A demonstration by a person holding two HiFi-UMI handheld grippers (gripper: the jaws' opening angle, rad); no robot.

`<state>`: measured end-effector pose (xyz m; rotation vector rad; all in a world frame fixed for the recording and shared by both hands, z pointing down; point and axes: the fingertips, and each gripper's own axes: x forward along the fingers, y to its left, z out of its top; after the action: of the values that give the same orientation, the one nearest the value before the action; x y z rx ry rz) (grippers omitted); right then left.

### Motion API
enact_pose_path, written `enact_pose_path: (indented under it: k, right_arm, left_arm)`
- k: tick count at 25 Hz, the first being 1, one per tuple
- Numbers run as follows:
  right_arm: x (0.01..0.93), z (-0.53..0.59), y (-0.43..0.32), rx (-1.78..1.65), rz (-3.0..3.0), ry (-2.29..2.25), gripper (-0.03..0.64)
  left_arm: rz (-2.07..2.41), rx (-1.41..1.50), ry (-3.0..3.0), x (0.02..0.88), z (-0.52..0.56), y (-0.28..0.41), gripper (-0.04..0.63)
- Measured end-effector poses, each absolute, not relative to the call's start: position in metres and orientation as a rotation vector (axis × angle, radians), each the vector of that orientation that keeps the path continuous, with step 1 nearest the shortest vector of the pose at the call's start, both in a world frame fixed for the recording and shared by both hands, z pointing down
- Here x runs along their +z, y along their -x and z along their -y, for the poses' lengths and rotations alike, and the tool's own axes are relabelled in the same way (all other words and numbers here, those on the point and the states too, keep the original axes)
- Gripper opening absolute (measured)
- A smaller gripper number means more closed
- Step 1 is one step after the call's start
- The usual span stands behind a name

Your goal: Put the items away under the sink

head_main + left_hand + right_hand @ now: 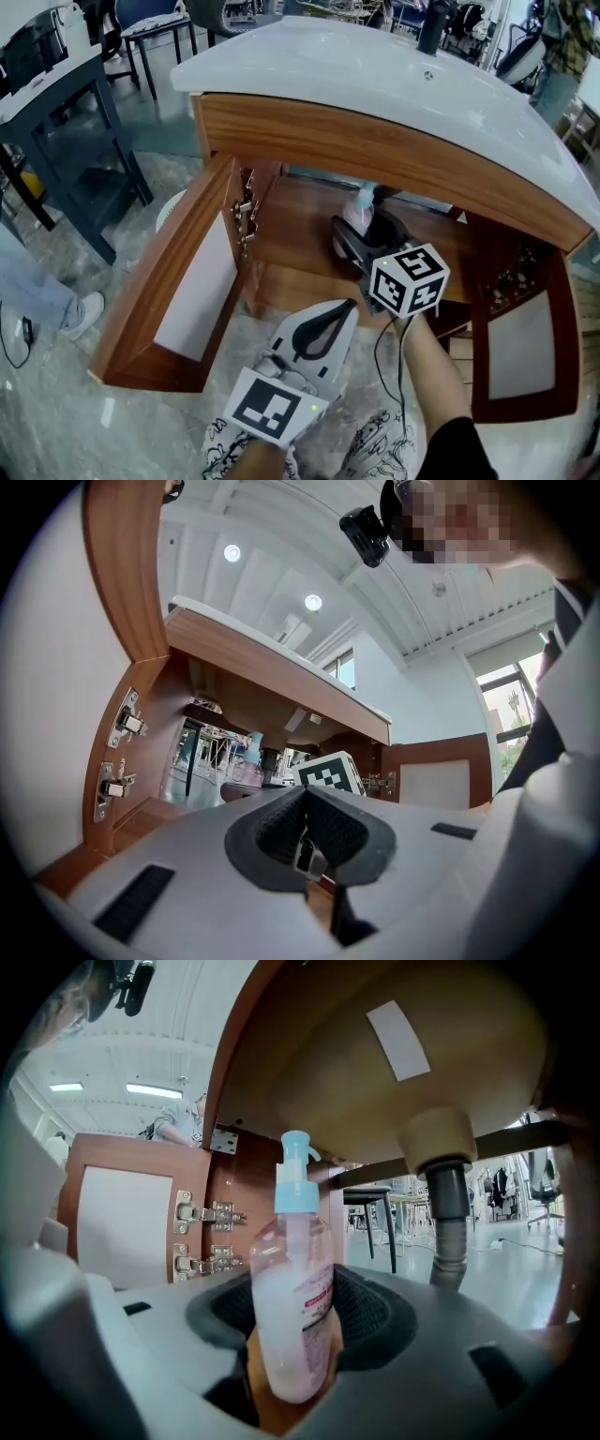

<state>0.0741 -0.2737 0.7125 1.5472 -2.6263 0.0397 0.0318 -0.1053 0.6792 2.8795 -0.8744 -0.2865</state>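
A clear pump bottle (292,1288) of pink liquid with a light blue pump stands upright between my right gripper's (295,1340) dark pads, which close on its sides. In the head view that bottle (360,208) and the right gripper (361,230) are inside the open wooden cabinet (300,220) under the white sink top (375,75). My left gripper (349,305) hangs outside, in front of the cabinet floor's edge, with its tips together and nothing in them. From the left gripper view the left gripper (305,808) looks into the cabinet, and the right gripper's marker cube (328,772) shows ahead.
Both cabinet doors stand open: the left door (187,281) swings out toward me, the right door (520,347) to the right. A grey drain pipe (448,1213) drops from the basin right of the bottle. A dark table (56,94) stands at the left, a shoe (84,314) beside it.
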Motion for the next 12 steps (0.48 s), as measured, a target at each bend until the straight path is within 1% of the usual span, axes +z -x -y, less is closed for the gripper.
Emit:
enact_pose_path:
  k: [12]
  right_arm:
    - [0.723, 0.281, -0.070, 0.069, 2.614, -1.542, 0.229]
  left_arm:
    - [0.859, -0.309, -2.856, 0.680, 0.107, -0.027, 0.008]
